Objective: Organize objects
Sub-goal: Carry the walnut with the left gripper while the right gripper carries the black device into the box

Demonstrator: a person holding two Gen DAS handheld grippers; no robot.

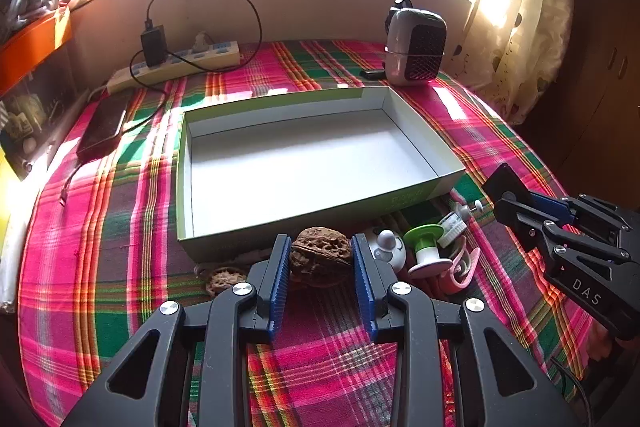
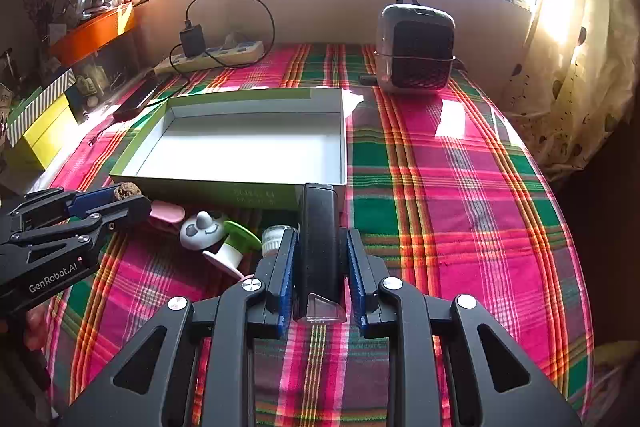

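Currently: left gripper [image 1: 320,263] pinching walnut [image 1: 320,251]; right gripper [image 2: 318,267] clamped on upright black lighter [image 2: 318,235]. Empty box [image 1: 400,103] directly ahead; left nearer.

Walnut [image 1: 320,253] between blue fingers [image 1: 280,279]

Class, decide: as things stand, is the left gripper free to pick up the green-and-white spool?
Probably not: the left gripper is already shut on a walnut. The spool lies uncovered just to its right, so only the full grip blocks it.
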